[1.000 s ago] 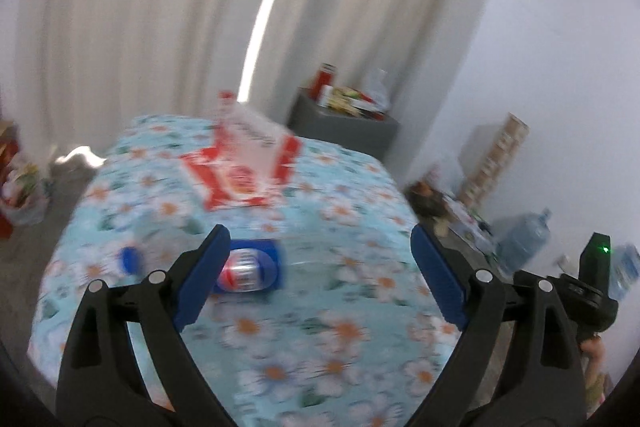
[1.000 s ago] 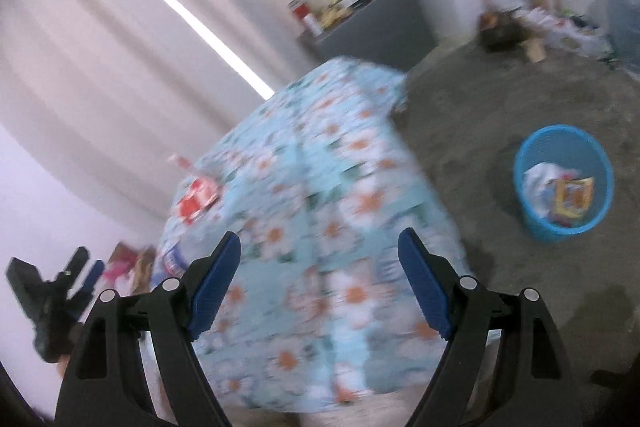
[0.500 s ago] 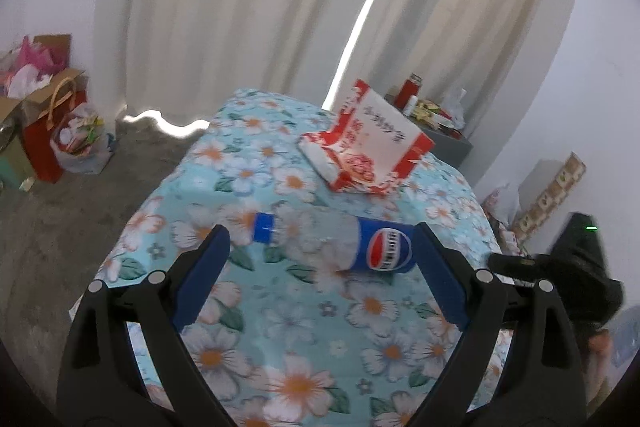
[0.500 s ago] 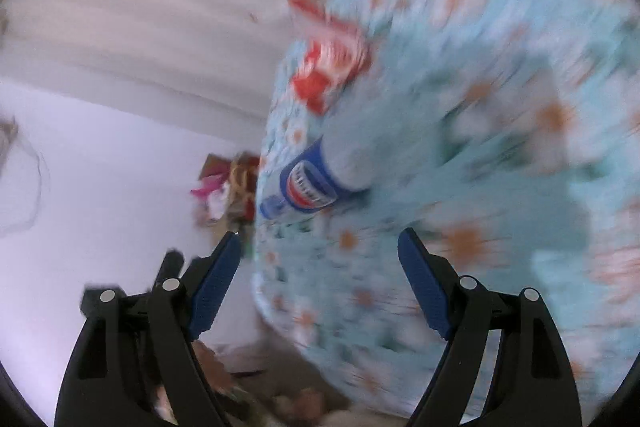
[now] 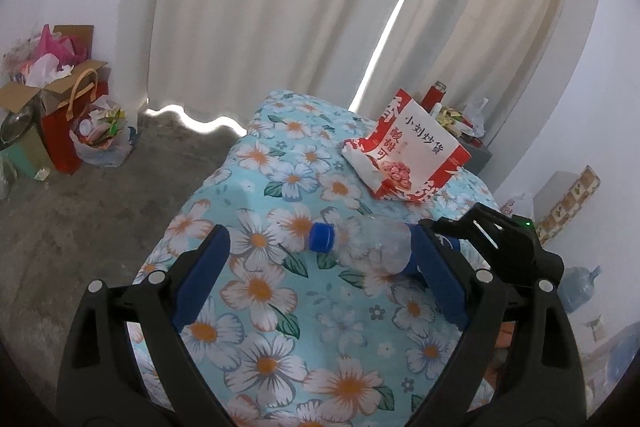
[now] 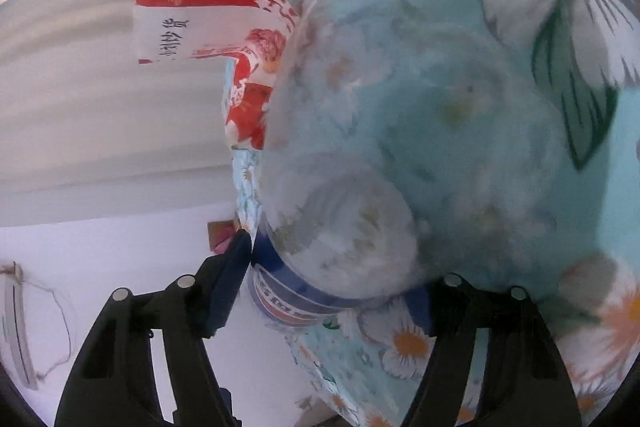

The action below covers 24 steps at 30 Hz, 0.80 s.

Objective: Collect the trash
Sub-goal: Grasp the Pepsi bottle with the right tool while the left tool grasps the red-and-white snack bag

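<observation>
Now, writing: the red and white paper snack bag [image 5: 408, 155] has black Chinese letters printed on it. The clear plastic bottle with a blue cap [image 5: 360, 247] has a blue, red and white label, too blurry to read.
Bottle place: it lies on its side on the blue flowered tablecloth [image 5: 256, 307], near the snack bag.
Right gripper [image 6: 332, 275]: its jaws have just been closing, and the blue pads sit on both sides of the bottle's label end, touching it.
Left gripper [image 5: 320, 275]: wide open, holding nothing; the bottle's cap end lies between its jaws.
Room: white curtains [image 5: 280, 7], grey floor [image 5: 80, 207], boxes and bags [image 5: 60, 107] in the corner.
Hard to see: the bottle fills the right wrist view and looks foggy.
</observation>
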Tool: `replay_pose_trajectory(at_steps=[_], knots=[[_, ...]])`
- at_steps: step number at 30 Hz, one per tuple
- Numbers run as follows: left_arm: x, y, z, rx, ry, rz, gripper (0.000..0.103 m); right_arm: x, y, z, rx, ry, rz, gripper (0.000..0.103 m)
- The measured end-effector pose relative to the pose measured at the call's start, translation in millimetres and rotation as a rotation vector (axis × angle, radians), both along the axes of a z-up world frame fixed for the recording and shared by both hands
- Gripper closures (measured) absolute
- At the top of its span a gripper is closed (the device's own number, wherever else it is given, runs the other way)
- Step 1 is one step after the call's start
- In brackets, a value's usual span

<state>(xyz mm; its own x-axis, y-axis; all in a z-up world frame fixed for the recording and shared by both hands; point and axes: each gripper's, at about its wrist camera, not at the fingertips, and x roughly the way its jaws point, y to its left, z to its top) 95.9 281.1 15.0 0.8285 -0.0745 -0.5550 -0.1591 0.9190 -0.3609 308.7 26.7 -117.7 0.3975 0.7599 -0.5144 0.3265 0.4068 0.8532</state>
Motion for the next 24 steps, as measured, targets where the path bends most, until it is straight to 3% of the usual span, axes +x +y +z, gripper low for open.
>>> replay_pose_trajectory(at_steps=[6, 10, 14, 17, 22, 24], knots=[[18, -3, -3, -0.012, 0.014, -0.027, 0.016, -13, -51, 28, 0.005, -0.098, 0.24, 0.042], [57, -12, -12, -0.111, 0.062, -0.118, 0.016, -33, -123, 53, -0.084, -0.156, 0.32, 0.042], [113, -20, -33, -0.287, 0.175, -0.186, 0.016, -51, -184, 56, -0.088, -0.144, 0.322, 0.042], [158, -26, -47, -0.379, 0.247, -0.212, 0.016, -50, -201, 52, -0.091, -0.143, 0.299, 0.042], [229, -39, -74, -0.488, 0.357, -0.153, 0.037, -35, -198, 43, -0.127, -0.155, 0.244, 0.042], [247, -41, -81, -0.505, 0.368, -0.117, 0.039, -28, -190, 43, -0.16, -0.167, 0.204, 0.041]])
